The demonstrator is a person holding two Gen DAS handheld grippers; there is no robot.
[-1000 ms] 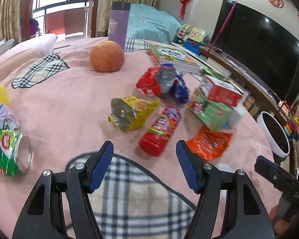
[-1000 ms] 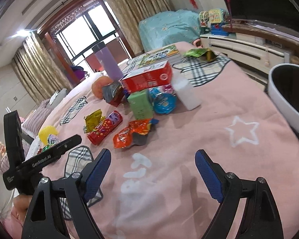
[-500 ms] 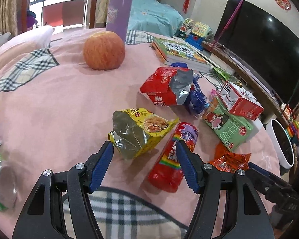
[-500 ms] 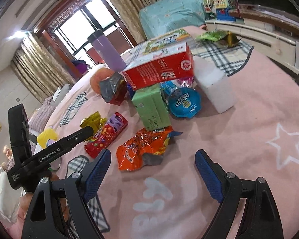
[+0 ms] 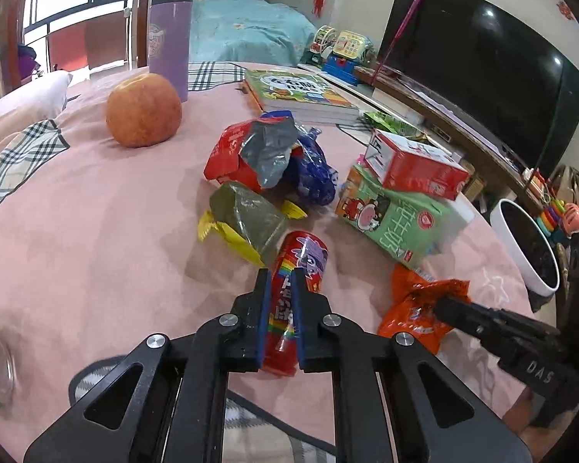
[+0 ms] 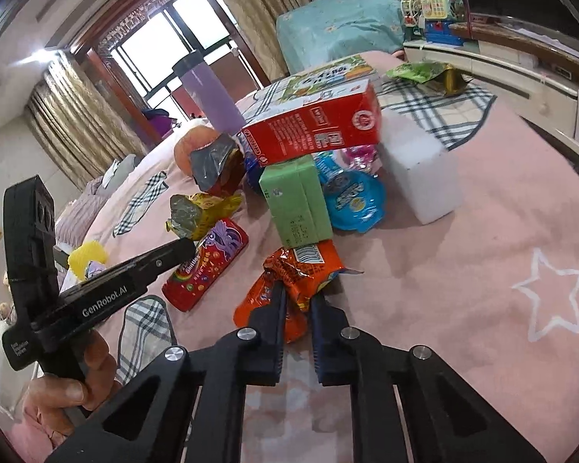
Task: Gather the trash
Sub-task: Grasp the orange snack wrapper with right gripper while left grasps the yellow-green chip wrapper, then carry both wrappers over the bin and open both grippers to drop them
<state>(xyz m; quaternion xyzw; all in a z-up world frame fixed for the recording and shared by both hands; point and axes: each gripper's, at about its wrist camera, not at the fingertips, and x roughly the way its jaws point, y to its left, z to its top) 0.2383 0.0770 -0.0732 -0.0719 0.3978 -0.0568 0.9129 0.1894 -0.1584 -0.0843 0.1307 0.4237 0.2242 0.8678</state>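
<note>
My left gripper (image 5: 280, 274) is shut on a red candy packet with a rainbow print (image 5: 303, 258), which lies on the pink bedspread (image 5: 96, 223). It also shows in the right wrist view (image 6: 212, 266). My right gripper (image 6: 299, 289) is shut on an orange snack wrapper (image 6: 305, 270), seen in the left wrist view (image 5: 417, 301) too. A yellow wrapper (image 5: 247, 220), a red foil bag (image 5: 251, 154) and a blue wrapper (image 5: 312, 173) lie just beyond.
A green carton (image 5: 397, 223) with a red carton (image 5: 417, 166) on it lies to the right. An apple (image 5: 144, 110), a purple flask (image 5: 170, 34) and books (image 5: 297, 94) sit farther back. A white bin (image 5: 529, 254) stands off the bed's right edge.
Both grippers moved forward and closed: the left onto the red candy packet, the right onto the orange wrapper. The yellow wrapper has shifted.
</note>
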